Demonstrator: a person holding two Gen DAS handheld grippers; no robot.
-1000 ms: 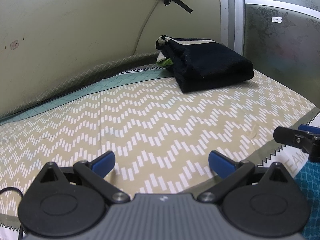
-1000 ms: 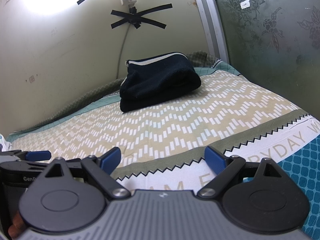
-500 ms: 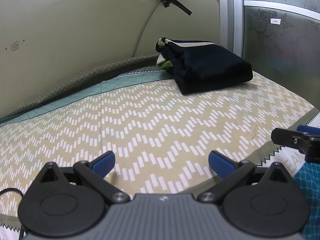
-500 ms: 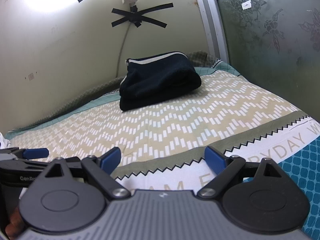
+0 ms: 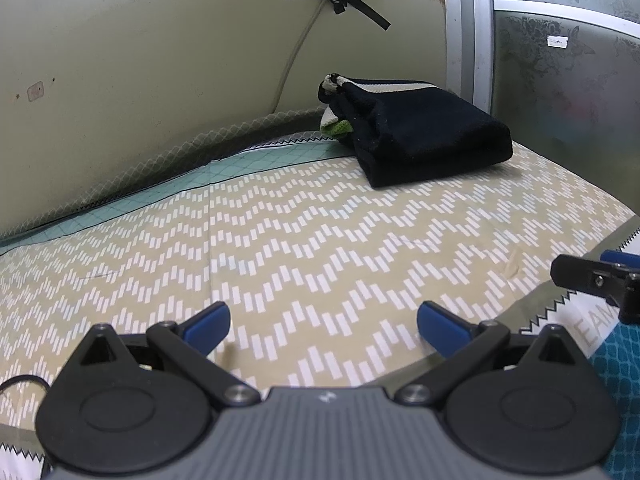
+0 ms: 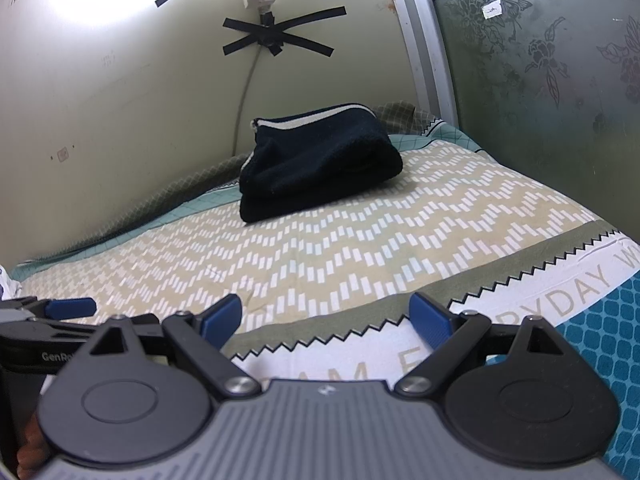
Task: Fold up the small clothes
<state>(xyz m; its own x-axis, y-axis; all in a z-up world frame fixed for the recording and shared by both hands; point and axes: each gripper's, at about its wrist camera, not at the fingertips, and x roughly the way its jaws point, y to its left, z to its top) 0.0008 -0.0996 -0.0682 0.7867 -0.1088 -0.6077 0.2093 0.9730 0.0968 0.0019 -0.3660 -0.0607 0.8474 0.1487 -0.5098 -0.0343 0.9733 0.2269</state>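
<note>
A folded dark navy garment (image 5: 424,136) with a white stripe lies at the far end of the bed near the wall; it also shows in the right wrist view (image 6: 320,160). A bit of white and green cloth (image 5: 334,126) peeks out behind it. My left gripper (image 5: 322,324) is open and empty, low over the zigzag sheet. My right gripper (image 6: 326,318) is open and empty over the sheet's front border. Each gripper's tip shows at the edge of the other's view: the right one (image 5: 592,276) and the left one (image 6: 60,308).
The bed sheet (image 5: 320,240) has a beige zigzag pattern, a white lettered band (image 6: 520,296) and a teal patch (image 6: 608,320). A wall with a taped cable (image 6: 276,36) and power strip stands behind. A frosted glass panel (image 6: 540,60) bounds the right side.
Both views have shifted slightly; the grippers stay open and empty and the folded garment has not moved.
</note>
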